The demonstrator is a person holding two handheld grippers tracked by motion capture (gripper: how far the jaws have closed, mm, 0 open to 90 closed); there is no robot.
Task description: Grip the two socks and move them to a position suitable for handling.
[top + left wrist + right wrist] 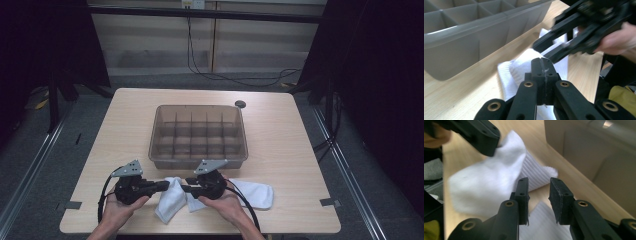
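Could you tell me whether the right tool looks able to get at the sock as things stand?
Probably yes: the right tool is open with the white sock just ahead of its jaws on the table, nothing between them. The left tool already grips the sock's far end.

Soft cloth, hard plastic and pale wood

The table (295, 150) looks like light wood with a smooth, dull top. The box (198, 133) in the middle of the high view looks like smoky see-through plastic, smooth and a little shiny. The socks (486, 180) are soft white cloth with ribbed lines at the cuff. The left gripper (541, 65) and right gripper (538, 192) look like dull black plastic with brass-coloured rings; their pads (556, 195) look rough.
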